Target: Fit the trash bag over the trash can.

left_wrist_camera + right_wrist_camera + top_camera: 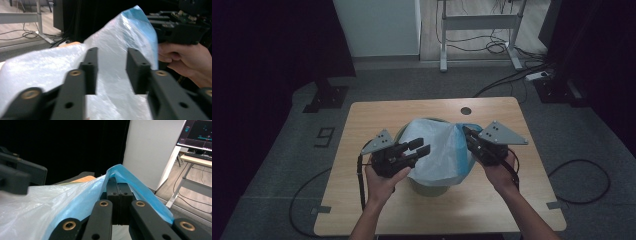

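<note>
Holding my left gripper [416,151] spread, jaws clear of the thin, crinkly blue plastic bag [439,150] draped over the round bin [429,189] mid-table [362,200]. Bare wood all around. My right gripper [469,136] pinches the bag's raised edge, jaws pressed together.

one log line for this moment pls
work: lining grey-green bin with thin blue plastic bag | left gripper: open, bag between jaws | right gripper: shut on bag edge | bag: draped over bin
</note>
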`<state>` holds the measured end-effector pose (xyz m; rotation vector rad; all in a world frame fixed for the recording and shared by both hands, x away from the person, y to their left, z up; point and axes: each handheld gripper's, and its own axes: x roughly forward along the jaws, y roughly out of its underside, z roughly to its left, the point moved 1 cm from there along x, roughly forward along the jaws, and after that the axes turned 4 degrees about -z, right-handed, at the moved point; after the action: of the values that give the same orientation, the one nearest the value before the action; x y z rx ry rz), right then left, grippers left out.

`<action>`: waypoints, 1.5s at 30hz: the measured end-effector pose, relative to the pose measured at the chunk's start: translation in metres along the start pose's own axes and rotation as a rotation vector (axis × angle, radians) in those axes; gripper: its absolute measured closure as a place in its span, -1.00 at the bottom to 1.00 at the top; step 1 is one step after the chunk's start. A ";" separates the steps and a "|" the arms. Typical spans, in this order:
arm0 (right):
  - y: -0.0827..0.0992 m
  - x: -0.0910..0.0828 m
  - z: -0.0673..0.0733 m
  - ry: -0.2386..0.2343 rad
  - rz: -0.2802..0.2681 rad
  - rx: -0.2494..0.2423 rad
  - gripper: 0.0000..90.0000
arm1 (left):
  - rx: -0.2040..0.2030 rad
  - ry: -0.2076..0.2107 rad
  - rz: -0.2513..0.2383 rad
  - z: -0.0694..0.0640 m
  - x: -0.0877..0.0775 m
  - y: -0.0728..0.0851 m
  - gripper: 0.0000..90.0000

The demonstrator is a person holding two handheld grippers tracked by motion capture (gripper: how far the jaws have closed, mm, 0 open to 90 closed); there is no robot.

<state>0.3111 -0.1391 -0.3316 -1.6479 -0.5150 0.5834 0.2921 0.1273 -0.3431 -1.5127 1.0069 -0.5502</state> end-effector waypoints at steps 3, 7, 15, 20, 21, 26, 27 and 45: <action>-0.001 -0.001 0.002 0.000 -0.002 -0.002 0.98 | -0.001 -0.002 0.005 -0.010 0.000 0.003 -0.02; -0.001 -0.001 0.004 -0.001 -0.004 0.001 0.98 | 0.027 0.003 0.051 -0.022 0.009 0.005 -0.30; -0.001 -0.001 0.011 -0.021 -0.016 0.004 0.98 | 0.093 -0.025 0.127 -0.028 0.033 0.010 0.25; 0.002 -0.004 0.014 -0.034 -0.022 -0.001 0.98 | 0.078 -0.022 0.035 -0.019 0.029 0.007 0.99; 0.002 -0.004 0.014 -0.034 -0.022 -0.001 0.98 | 0.078 -0.022 0.035 -0.019 0.029 0.007 1.00; 0.008 -0.009 0.008 -0.025 -0.019 0.017 0.98 | 0.022 -0.046 -0.096 -0.005 0.016 0.002 1.00; 0.010 -0.010 0.005 -0.022 -0.018 0.028 0.98 | 0.009 -0.066 -0.128 0.000 0.011 0.001 1.00; -0.005 0.015 -0.031 0.062 -0.018 0.014 0.98 | -0.052 -0.195 -0.246 0.059 -0.011 -0.039 1.00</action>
<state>0.3427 -0.1523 -0.3243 -1.6415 -0.4787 0.5196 0.3452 0.1666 -0.3161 -1.7130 0.6942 -0.5387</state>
